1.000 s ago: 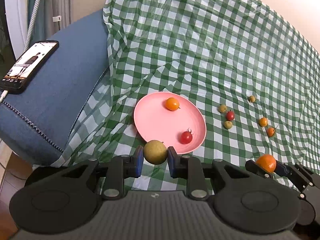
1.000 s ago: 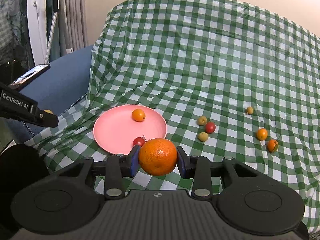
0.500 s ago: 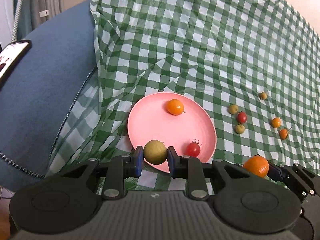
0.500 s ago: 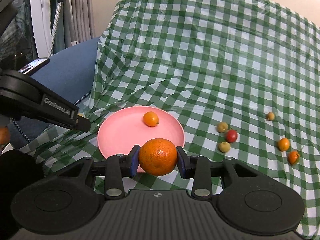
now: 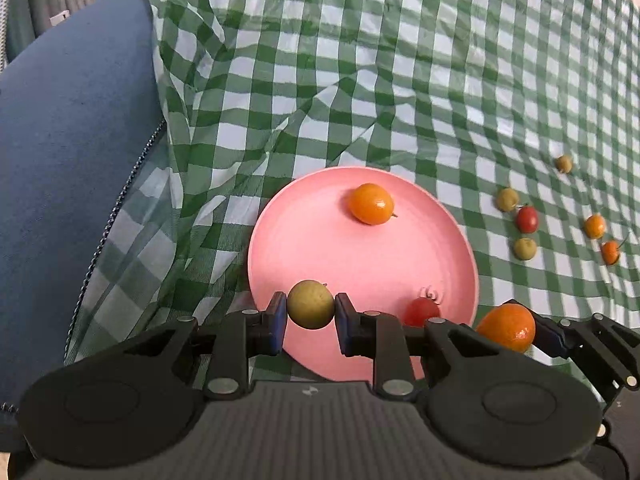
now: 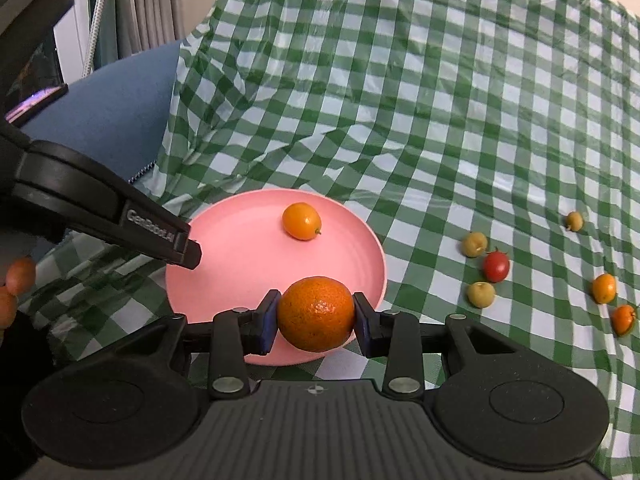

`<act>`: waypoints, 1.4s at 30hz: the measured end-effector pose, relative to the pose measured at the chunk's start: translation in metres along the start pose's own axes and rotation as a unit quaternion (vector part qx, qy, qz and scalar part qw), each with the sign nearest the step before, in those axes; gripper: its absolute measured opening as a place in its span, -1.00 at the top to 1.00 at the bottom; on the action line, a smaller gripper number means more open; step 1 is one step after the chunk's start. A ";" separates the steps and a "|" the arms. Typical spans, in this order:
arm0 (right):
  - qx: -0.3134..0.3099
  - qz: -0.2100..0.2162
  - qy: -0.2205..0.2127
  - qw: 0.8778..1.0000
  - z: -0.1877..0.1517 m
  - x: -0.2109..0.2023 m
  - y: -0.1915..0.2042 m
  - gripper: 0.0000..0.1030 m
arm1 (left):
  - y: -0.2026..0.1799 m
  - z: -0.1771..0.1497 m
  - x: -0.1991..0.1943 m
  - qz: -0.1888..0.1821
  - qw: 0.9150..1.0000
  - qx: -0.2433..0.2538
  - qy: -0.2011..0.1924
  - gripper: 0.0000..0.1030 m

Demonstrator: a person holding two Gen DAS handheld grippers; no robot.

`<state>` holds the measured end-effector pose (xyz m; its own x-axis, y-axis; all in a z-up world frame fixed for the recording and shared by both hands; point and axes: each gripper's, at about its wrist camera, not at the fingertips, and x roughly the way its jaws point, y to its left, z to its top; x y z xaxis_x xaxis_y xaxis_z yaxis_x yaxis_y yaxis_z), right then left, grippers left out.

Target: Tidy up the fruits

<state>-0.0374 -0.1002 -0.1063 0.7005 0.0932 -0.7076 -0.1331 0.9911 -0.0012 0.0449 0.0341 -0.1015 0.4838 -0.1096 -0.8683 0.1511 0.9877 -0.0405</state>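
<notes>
Green fruit (image 5: 311, 309) pinched in left gripper (image 5: 311, 312), hanging over near-left rim of pink plate (image 5: 280, 216). Mandarin (image 6: 316, 313) clamped in right gripper (image 6: 316, 316), over plate's near-right rim. Already on plate: 1 kumquat (image 5: 371, 209) by far edge, 1 cherry tomato (image 5: 421, 311) near edge. Both drops prob straight down, plate right under each. 6 small fruits loose on cloth (image 5: 400, 60), off plate's right.

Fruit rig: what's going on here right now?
A person is sorting fruit onto a pink plate with two handheld grippers. The left gripper is shut on a green fruit over the plate's near edge; the right gripper is shut on a tangerine, also at the near rim. A kumquat and a red tomato already sit on the plate. Six small fruits are on the checked cloth to the right.
</notes>
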 end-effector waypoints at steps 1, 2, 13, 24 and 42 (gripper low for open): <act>0.000 0.001 0.002 1.000 0.000 0.003 0.000 0.23 | 0.000 0.001 0.004 0.001 1.000 0.001 0.002 0.45; 0.000 0.002 0.005 1.000 0.000 0.006 0.000 0.23 | 0.000 0.002 0.006 0.002 1.000 0.002 0.005 0.45; -0.003 0.006 0.019 1.000 0.005 0.029 0.001 0.23 | 0.000 0.010 0.027 0.017 1.000 0.013 0.018 0.45; -0.047 -0.035 -0.024 0.998 0.020 0.009 0.010 -0.76 | 0.014 0.014 0.006 0.029 0.999 -0.009 -0.010 -0.99; 0.004 -0.036 -0.046 0.998 -0.016 -0.129 0.019 -0.94 | 0.018 -0.088 -0.116 0.079 0.996 -0.013 -0.046 -1.00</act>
<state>-0.1413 -0.0945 -0.0268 0.7699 0.0299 -0.6374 -0.0752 0.9962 -0.0441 -0.0837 0.0747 -0.0452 0.5762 0.0395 -0.8164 0.0453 0.9958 0.0801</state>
